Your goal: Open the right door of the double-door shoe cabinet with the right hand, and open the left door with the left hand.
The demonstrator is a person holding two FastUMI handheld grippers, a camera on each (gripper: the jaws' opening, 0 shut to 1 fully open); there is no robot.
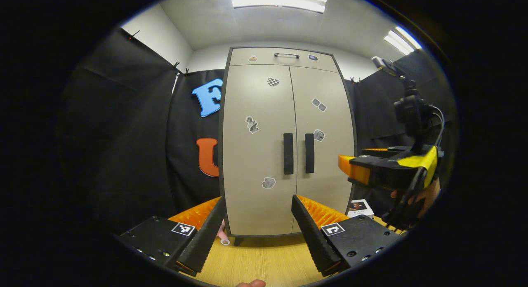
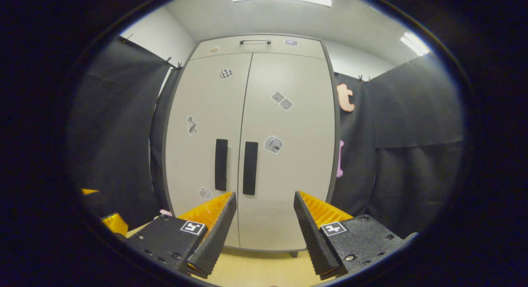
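left gripper view: the cabinet (image 1: 284, 147) stands straight ahead on the wooden floor (image 1: 264, 262), against the black booth wall. both doors are closed, so nothing of the task is done yet; both openings are left. the left door (image 1: 258, 155) and the right door (image 1: 324, 147) meet at a thin middle seam, each with a dark upright handle just beside it: the left handle (image 1: 288, 154) and the right handle (image 1: 309, 153). small stickers dot the pale fronts, and a top panel above carries a slim bar handle. the left gripper (image 1: 259, 227) has its fingers spread wide with nothing between them, low before the cabinet and apart from it. the right gripper (image 1: 385, 167) hangs at the right, held by a hand (image 1: 425, 194), also short of the doors; i cannot tell its opening from here.

right gripper view: the cabinet (image 2: 251, 142) looks nearer, doors shut flush. the right handle (image 2: 250, 168) sits above the gap between the fingers, toward its left side, the left handle (image 2: 221, 164) just beside it. the right gripper (image 2: 264, 233) is wide open and empty, touching nothing. i judge the right door comes first, and the reach for its handle is not finished.
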